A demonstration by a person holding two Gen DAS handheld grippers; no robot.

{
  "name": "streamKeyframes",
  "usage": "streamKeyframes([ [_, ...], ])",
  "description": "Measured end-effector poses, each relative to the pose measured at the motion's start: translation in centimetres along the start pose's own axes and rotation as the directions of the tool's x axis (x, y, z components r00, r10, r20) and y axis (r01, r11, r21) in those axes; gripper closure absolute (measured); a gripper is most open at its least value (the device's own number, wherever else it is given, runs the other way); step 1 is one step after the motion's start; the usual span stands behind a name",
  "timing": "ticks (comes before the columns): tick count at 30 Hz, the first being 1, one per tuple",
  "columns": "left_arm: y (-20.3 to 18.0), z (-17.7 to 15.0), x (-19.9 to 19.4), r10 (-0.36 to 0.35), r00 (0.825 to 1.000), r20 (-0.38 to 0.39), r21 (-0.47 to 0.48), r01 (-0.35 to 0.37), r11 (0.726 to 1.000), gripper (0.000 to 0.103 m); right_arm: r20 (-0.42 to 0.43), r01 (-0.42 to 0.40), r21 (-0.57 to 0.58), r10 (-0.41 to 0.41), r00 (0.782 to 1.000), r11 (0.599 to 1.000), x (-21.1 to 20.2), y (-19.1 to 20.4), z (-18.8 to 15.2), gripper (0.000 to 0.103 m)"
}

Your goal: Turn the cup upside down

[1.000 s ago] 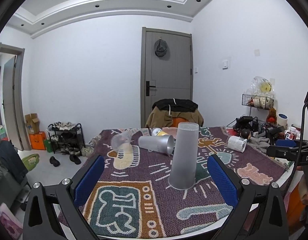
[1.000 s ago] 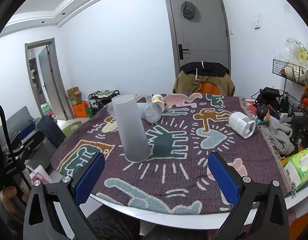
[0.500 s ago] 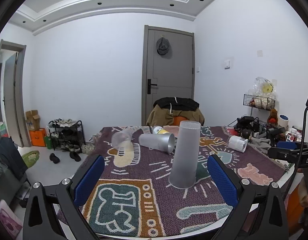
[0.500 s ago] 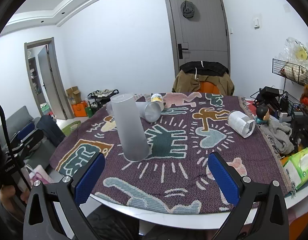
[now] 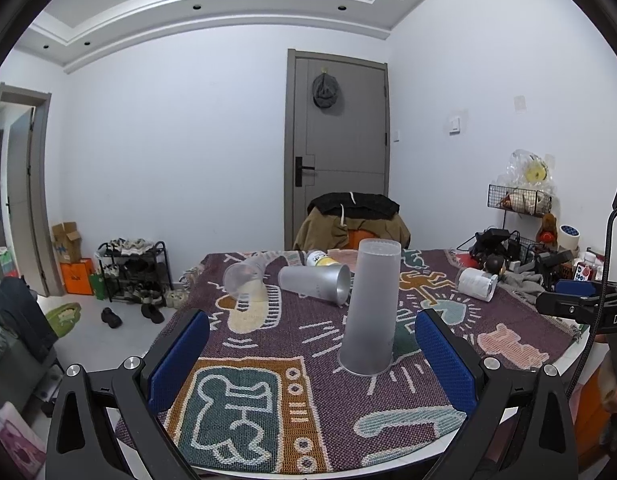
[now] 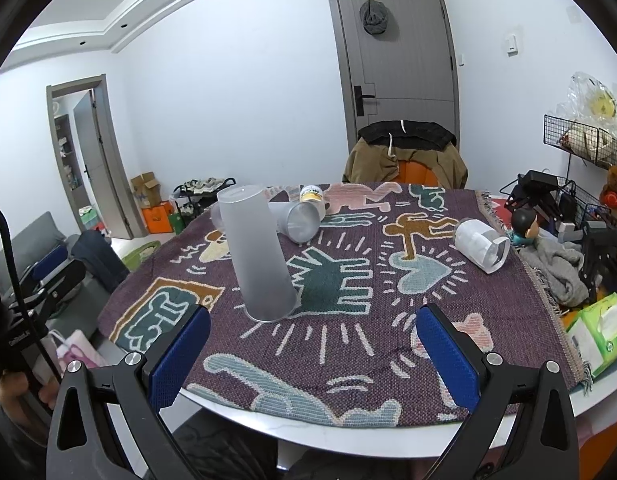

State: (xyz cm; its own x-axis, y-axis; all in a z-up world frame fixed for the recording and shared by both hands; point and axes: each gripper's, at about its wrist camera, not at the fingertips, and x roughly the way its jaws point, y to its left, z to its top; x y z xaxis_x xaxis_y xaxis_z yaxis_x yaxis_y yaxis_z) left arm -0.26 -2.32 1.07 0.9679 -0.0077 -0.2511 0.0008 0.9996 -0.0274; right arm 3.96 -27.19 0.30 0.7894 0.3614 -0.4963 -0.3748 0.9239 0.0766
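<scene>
No shift in inverted cup (image 5: 370,308)

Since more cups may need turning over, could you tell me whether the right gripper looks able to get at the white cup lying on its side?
Probably yes: the right gripper is open and empty, and the white cup lies apart on bare cloth, nothing between them.
</scene>
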Motion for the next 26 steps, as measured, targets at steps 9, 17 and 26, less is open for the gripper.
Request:
streamKeyframes([
  [9,-0.1,-0.1,-0.04,-0.003,1.0,0.002,-0.002,0.003,1.0,0.0,-0.001,0.0,0.0,0.0,1.0,1.0,-0.01,0.02,0.0,0.0],
  [17,0.0,-0.1,-0.31,-0.004,1.0,0.009,-0.005,0.004,1.0,0.0,-0.005,0.002,-0.001,-0.002,1.0,1.0,0.08,-0.01,-0.1,0.0],
  [26,0.2,-0.1,-0.17,-0.004,1.0,0.005,-0.007,0.004,1.0,0.0,-0.01,-0.002,-0.003,0.002,1.0,1.0,0.32,0.11,-0.25,0.0],
])
